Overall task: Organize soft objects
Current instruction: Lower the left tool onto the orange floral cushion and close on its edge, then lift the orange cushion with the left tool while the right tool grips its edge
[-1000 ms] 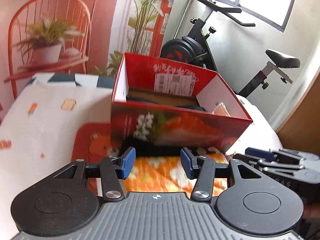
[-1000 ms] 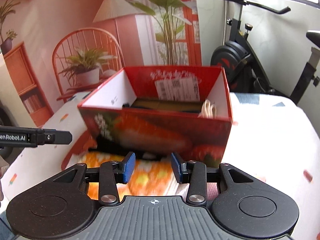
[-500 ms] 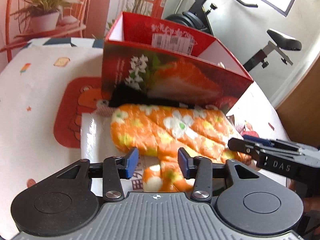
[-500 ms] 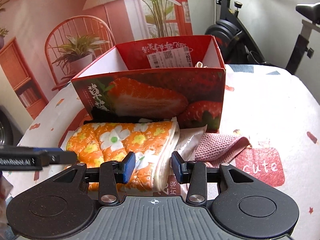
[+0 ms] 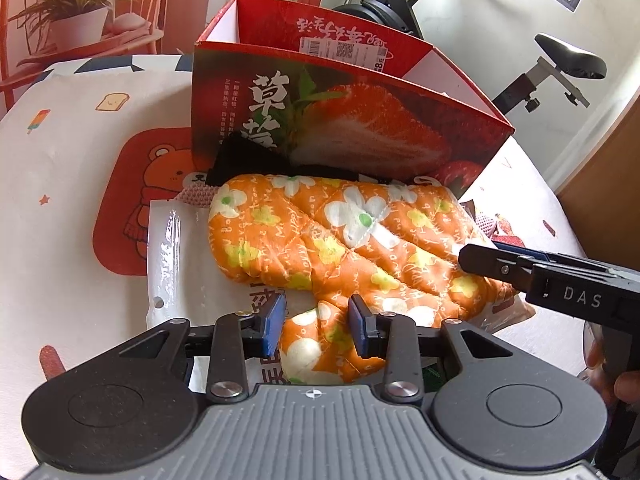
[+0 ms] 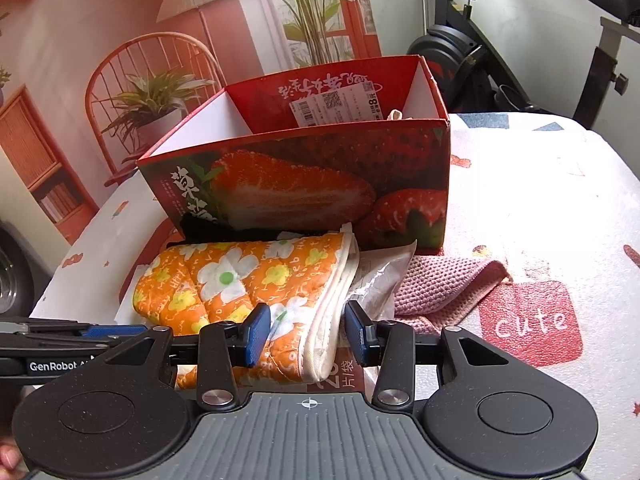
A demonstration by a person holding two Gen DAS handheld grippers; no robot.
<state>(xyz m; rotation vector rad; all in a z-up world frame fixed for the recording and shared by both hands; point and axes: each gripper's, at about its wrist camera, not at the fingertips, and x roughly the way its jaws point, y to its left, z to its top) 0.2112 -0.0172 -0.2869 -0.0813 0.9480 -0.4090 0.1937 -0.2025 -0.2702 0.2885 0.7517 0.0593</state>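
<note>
An orange flowered oven mitt (image 5: pixel 344 240) lies on a white plastic packet (image 5: pixel 172 256) in front of the red strawberry box (image 5: pixel 360 120). My left gripper (image 5: pixel 316 322) is open with the mitt's thumb between its blue pads. My right gripper (image 6: pixel 306 330) is open around the mitt's white cuff edge (image 6: pixel 320 320); it also shows at the right of the left wrist view (image 5: pixel 520 264). A pink knitted cloth (image 6: pixel 444 284) lies under the packet by the box's right corner. A black cloth (image 5: pixel 248 156) sits between mitt and box.
The box (image 6: pixel 304 184) holds items at its far side, mostly hidden. The white printed tablecloth (image 6: pixel 540 200) covers the surface. A plant on a red chair (image 5: pixel 80 8) and an exercise bike (image 5: pixel 560 60) stand beyond the far edge.
Both grippers came down and moved in from above the box to the mitt, which now sits between each pair of open pads. The mitt has not moved.
</note>
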